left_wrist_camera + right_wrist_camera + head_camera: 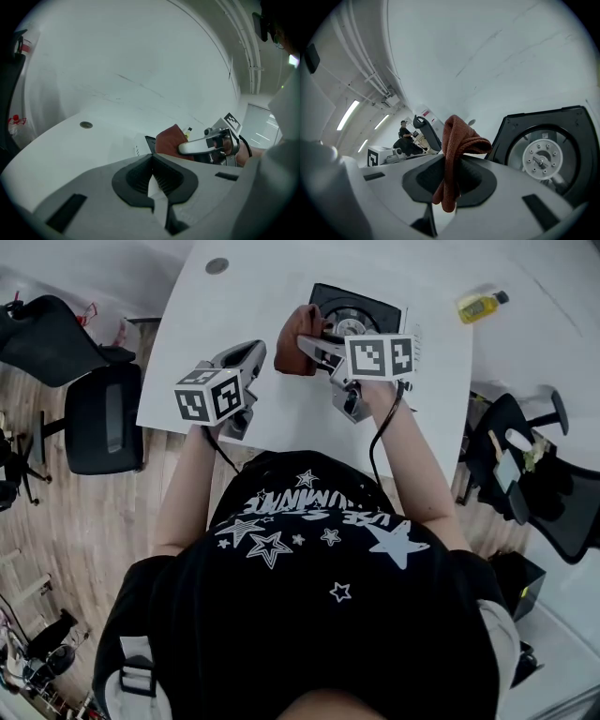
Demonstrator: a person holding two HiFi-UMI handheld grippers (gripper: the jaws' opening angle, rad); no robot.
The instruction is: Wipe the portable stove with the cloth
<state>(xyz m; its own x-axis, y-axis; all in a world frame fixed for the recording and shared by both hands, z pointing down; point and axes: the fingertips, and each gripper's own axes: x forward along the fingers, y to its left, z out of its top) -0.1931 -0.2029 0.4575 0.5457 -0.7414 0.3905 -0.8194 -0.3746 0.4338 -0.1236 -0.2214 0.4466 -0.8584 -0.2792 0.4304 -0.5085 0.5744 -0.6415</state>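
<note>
to wipe well from here, i'd say the bulging fold of the cloth [291,348] wants laying flat on the black top of the portable stove [361,310], then drawing toward 3 o'clock in overlapping strokes. it should go round the burner [541,159] rather than snag on it. the idle gripper could steady the near edge so the stove doesn't slide on the white table [281,427].

the right gripper [314,345] is clamped tight on the rust-red cloth, pinched mid-wad, with one fold ahead of the jaws and a tail behind. the cloth sits at the stove's 9 o'clock edge; whether it touches yet i can't tell. the stove lies at the person's 12 o'clock. the left gripper [246,360] hangs at the cloth's 8 o'clock, jaws pressed together on nothing, clear of the stove.
</note>
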